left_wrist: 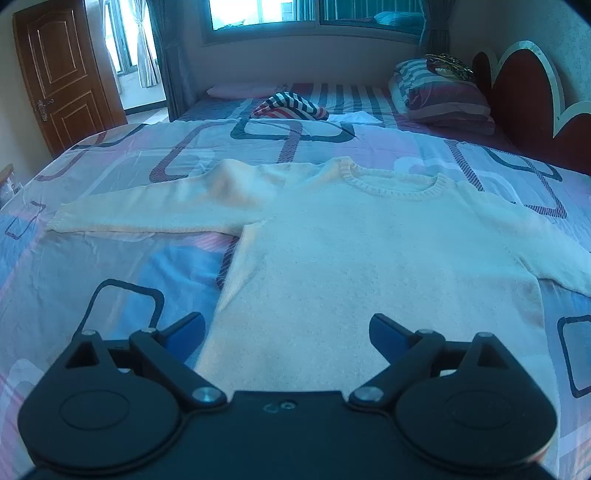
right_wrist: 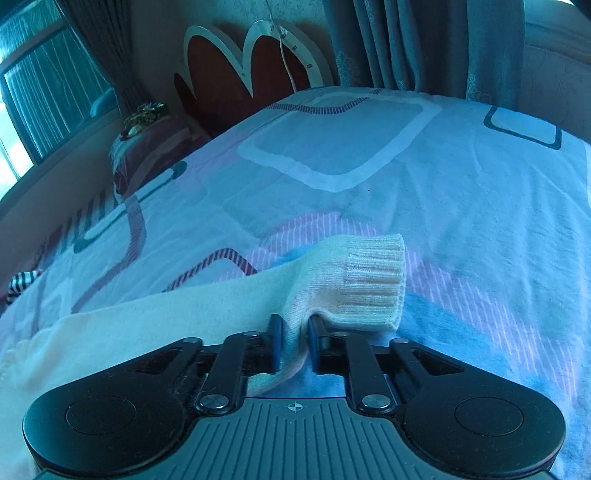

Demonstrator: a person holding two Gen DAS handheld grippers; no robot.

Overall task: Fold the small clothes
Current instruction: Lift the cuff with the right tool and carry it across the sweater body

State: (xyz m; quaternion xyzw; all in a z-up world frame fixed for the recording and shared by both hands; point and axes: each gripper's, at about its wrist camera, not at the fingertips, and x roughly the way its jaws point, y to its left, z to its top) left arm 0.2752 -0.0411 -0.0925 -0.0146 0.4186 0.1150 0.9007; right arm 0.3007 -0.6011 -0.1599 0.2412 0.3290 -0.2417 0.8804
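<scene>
A cream knitted sweater (left_wrist: 369, 258) lies flat, front up, on the patterned bedspread (left_wrist: 110, 266), its collar toward the far side and its left sleeve (left_wrist: 147, 214) stretched out to the left. My left gripper (left_wrist: 287, 328) hovers open over the sweater's lower hem, nothing between its blue pads. In the right wrist view, my right gripper (right_wrist: 295, 343) is shut on the sweater's other sleeve (right_wrist: 332, 288), pinching the fabric just behind the ribbed cuff (right_wrist: 376, 284). The cuff sticks out to the right past the fingers.
Striped pillows (left_wrist: 443, 96) are stacked at the far right by the red and white headboard (left_wrist: 524, 96). A striped folded cloth (left_wrist: 288, 107) lies beyond the sweater. A wooden door (left_wrist: 62, 74) stands at the left; a window (left_wrist: 314, 14) runs behind the bed.
</scene>
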